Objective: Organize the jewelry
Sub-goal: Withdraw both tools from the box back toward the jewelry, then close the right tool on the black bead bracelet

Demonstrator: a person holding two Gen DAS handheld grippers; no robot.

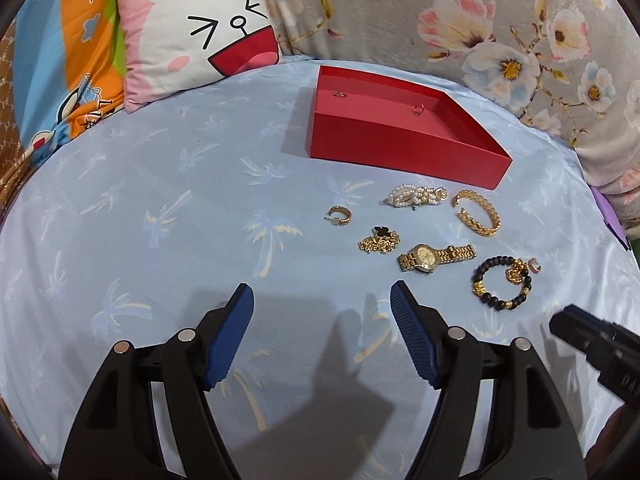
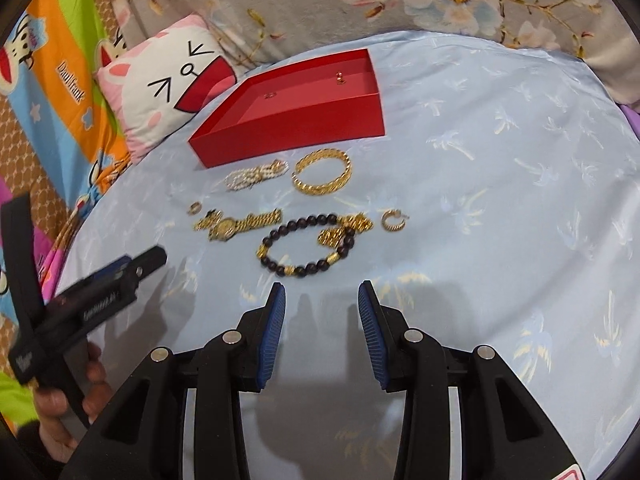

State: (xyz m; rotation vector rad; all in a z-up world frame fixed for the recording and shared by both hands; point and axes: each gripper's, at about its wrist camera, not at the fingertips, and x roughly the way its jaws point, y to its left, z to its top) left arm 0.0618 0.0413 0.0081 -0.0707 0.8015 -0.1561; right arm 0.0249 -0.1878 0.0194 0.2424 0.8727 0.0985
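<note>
An open red box [image 1: 400,140] [image 2: 296,128] stands on the blue bedsheet with two small rings inside. In front of it lie a pearl bracelet [image 1: 414,196], a gold bangle [image 1: 478,216] [image 2: 322,172], a gold hoop earring [image 1: 340,216], a gold chain with a black clover [image 1: 380,240], a gold watch [image 1: 434,258] [image 2: 236,224] and a black bead bracelet [image 1: 502,282] [image 2: 308,250]. A second gold hoop earring [image 2: 392,220] lies right of the beads. My left gripper [image 1: 322,294] is open and empty, short of the jewelry. My right gripper [image 2: 322,294] is open and empty, just before the bead bracelet.
A cartoon-face cushion [image 1: 196,28] and a colourful cartoon pillow [image 1: 60,60] lie at the back left. A floral blanket [image 1: 500,20] lines the back and right. The left gripper and the hand that holds it show at the left of the right wrist view [image 2: 80,292].
</note>
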